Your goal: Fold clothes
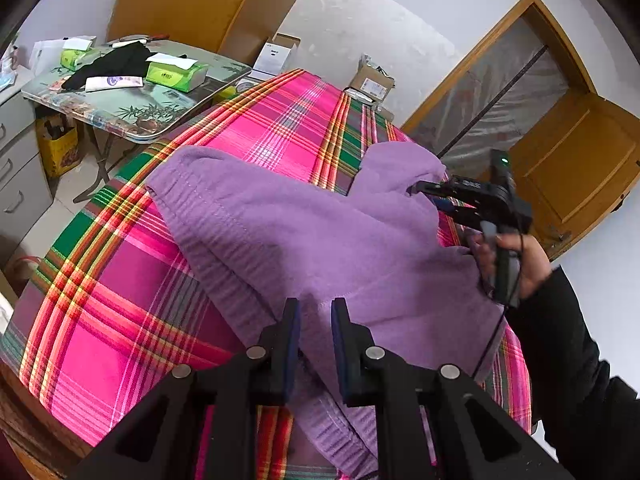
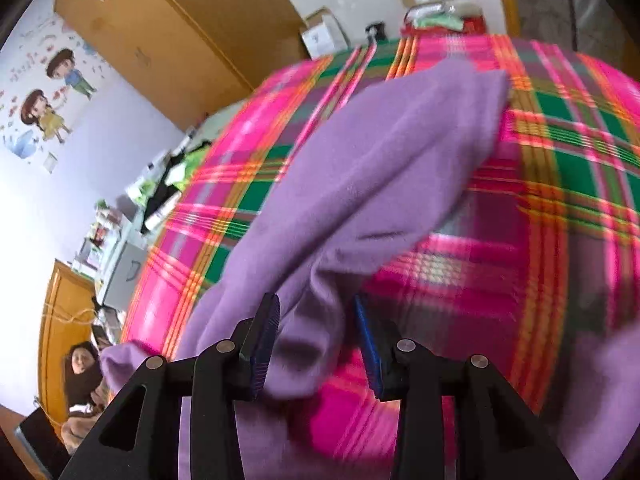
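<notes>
Your purple garment (image 1: pixel 320 232) lies spread across the pink plaid cloth (image 1: pixel 120 312) that covers the work surface, ribbed hem toward the left and near side, one sleeve reaching to the far right.

Your left gripper (image 1: pixel 316 312) sits over the near part of the garment with a narrow gap between its fingers; you cannot tell from this view whether fabric is pinched between them. Your right gripper (image 2: pixel 316 320) has its fingers spread apart, a loose fold of the purple garment hanging between them without either pad pressing on it.

As for containers: an open cardboard box (image 1: pixel 372 80) stands beyond the far edge of the cloth, its contents too small to make out, and a white box (image 1: pixel 276 54) stands to its left. On the side table (image 1: pixel 132 108) at far left, two green tissue packs (image 1: pixel 176 74) have tissues sticking out of the top, with a black garment (image 1: pixel 112 64) lying between them.

The left view alone shows your right hand (image 1: pixel 516 264) holding its gripper at the sleeve end, a dark sleeve (image 1: pixel 568 360), and a wooden door (image 1: pixel 572 176). The right view, blurred, alone shows cartoon wall stickers (image 2: pixel 52 100) and a seated person (image 2: pixel 82 380) at near left.
</notes>
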The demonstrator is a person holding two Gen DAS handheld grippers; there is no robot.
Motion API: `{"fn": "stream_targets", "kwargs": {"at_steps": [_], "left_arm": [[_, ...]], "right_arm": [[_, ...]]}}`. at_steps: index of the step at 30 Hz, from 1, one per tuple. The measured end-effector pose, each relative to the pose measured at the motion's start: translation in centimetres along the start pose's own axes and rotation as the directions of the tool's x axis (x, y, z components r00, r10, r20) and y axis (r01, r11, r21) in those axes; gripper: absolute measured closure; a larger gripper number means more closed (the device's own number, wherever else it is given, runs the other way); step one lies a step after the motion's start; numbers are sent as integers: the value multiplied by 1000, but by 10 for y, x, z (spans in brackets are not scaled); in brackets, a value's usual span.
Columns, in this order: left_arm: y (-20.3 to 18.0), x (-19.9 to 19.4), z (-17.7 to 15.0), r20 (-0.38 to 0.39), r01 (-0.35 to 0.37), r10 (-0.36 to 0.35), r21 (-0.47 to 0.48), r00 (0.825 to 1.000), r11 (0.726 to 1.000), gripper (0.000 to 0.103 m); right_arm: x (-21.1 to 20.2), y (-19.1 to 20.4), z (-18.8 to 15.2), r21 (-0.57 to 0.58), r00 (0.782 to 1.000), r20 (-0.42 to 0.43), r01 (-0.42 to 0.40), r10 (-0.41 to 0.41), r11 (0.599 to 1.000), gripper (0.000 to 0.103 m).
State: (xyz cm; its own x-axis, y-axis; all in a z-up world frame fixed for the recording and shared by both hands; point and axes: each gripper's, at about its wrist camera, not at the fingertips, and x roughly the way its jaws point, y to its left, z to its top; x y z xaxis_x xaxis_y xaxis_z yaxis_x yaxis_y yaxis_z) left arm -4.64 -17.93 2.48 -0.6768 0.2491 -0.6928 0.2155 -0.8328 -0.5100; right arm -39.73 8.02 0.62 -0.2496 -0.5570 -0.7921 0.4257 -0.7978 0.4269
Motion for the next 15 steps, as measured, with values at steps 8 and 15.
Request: {"fn": "stream_targets", "kwargs": {"at_steps": [8, 15], "left_arm": [[6, 4, 2, -6, -17, 17, -12, 1000, 1000, 88], [-1, 3, -1, -10, 1, -1, 6, 1000, 1000, 88]], "right_arm": [[-22, -16, 13, 10, 992, 118, 53, -54, 999, 98], [-110, -100, -7, 196, 941, 252, 178, -225, 964, 98]]}}
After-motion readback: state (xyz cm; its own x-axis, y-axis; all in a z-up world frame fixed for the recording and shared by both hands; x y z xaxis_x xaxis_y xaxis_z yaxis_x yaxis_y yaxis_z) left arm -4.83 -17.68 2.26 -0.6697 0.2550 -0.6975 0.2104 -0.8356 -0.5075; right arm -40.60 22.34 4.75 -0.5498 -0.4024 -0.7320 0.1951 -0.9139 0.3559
